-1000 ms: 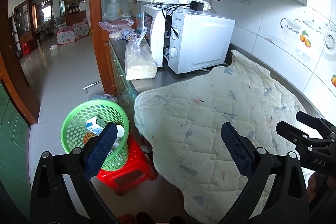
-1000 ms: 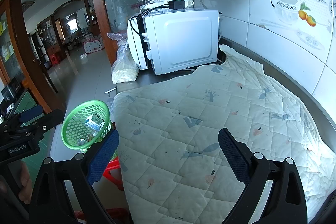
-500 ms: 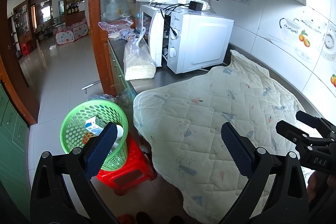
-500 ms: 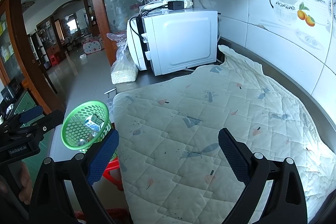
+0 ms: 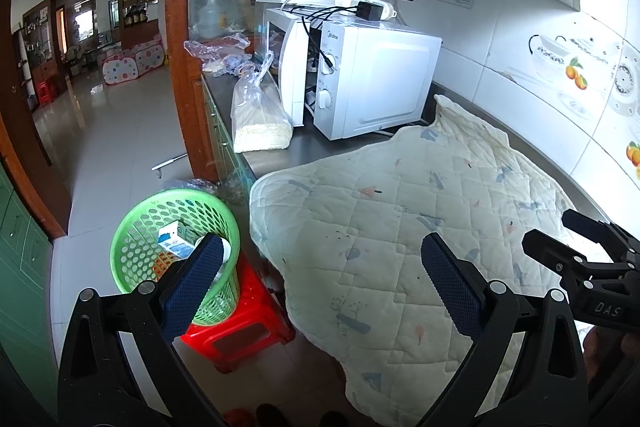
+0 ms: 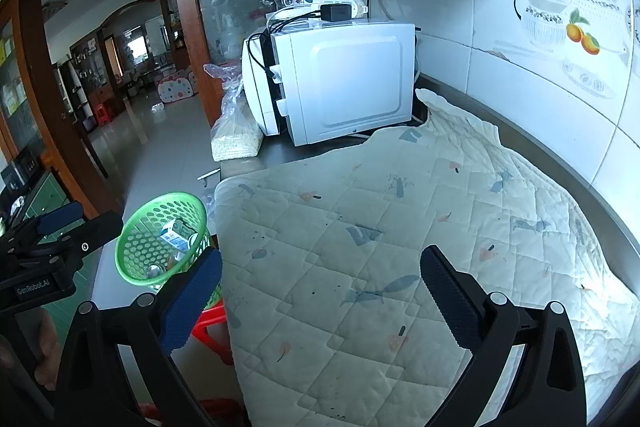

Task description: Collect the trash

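Carton (image 5: 175,242) lying inside green basket (image 5: 132,227): probably light, crushable; gripping its flat sides advised. Left gripper (image 5: 320,281) and right gripper (image 6: 320,297) hovering, fingers spread, empty.

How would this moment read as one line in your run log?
left gripper: open, empty | right gripper: open, empty | green basket: on red stool, holds carton | quilt: no trash seen

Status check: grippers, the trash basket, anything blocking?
Left gripper open, empty. Right gripper open, empty. Green basket on red stool, carton inside. Quilted mat bare; nothing blocking.
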`<state>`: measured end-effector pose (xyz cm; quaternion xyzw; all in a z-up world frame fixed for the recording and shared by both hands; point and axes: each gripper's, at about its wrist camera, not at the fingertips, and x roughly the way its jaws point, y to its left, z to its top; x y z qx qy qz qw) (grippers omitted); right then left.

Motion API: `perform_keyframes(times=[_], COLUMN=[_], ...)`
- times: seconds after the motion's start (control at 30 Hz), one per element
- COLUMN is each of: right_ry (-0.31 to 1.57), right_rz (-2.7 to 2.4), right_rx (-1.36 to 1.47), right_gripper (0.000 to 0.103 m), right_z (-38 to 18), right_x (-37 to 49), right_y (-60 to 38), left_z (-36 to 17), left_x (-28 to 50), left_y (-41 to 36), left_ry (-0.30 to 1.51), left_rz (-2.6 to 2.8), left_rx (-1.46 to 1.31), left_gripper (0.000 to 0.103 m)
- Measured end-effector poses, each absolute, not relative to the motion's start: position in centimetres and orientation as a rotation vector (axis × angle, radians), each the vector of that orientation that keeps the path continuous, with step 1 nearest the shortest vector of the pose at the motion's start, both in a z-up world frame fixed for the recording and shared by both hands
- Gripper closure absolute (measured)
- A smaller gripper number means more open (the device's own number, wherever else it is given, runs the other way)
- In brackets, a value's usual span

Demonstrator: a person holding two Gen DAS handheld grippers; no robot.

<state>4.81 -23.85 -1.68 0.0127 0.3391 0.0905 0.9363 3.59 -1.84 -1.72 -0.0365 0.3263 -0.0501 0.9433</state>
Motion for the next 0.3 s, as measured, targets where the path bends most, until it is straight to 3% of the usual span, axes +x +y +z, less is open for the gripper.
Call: perform_keyframes(times=[0.3], right_ry=[0.689], right_rz=[0.163], right_rx=[0.007], right_gripper=[0.007], right_z=[-1.74], right_x=[4.79], right_y=[-23.52], left_z=[-1.74], left_x=[3.67], left_y=[-1.67], left_ry=[0.667], left_rz=[-0.097], left_rx=[-0.075], left_gripper=[0.005])
